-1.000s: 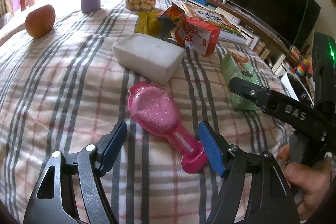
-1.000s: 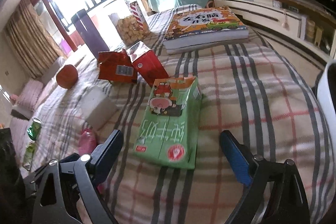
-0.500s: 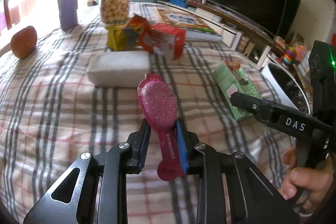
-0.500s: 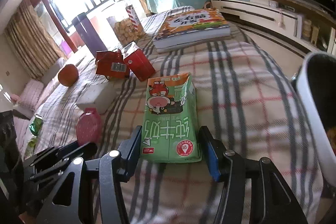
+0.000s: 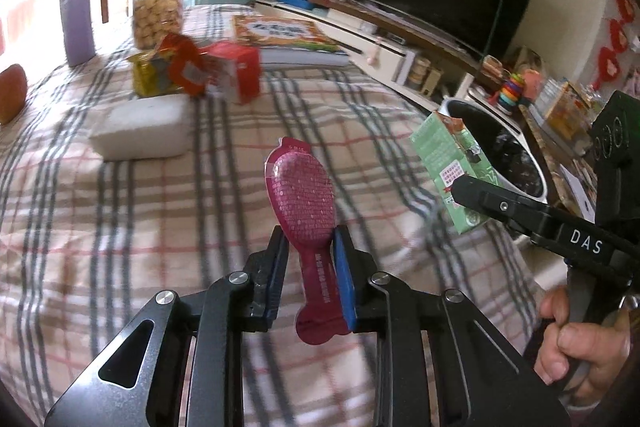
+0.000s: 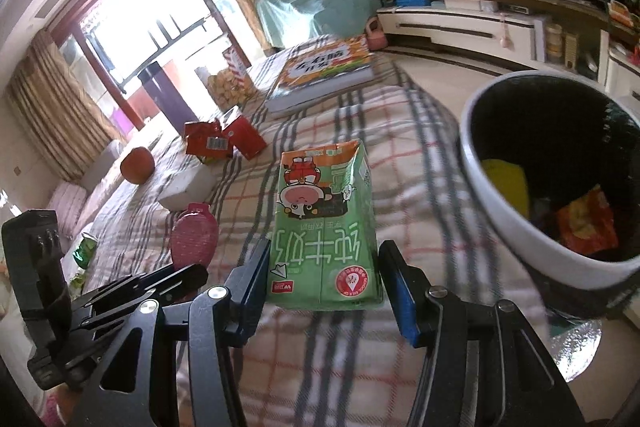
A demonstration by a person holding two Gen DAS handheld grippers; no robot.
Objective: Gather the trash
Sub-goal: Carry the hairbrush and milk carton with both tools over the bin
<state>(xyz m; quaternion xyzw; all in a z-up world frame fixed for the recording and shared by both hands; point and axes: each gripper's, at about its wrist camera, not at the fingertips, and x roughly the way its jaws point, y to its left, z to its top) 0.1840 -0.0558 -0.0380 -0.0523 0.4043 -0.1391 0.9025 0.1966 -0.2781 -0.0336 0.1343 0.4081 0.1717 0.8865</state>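
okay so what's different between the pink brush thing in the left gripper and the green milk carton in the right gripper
The pink brush package is slim, with a rounded head and narrow handle; the green milk carton is a wide, boxy pack. The left gripper pinches the brush by its handle with jaws nearly closed, while the right gripper grips the carton's sides with jaws much further apart. The carton is nearer the trash bin. Both are gripped and carried above the plaid cloth.

On the checked cloth (image 5: 120, 211) I count one pink brush (image 5: 301, 195), one green milk carton (image 6: 325, 227), two red packets (image 6: 224, 141), one book (image 6: 324, 75), one white block (image 5: 142, 127), one bin (image 6: 552, 163).
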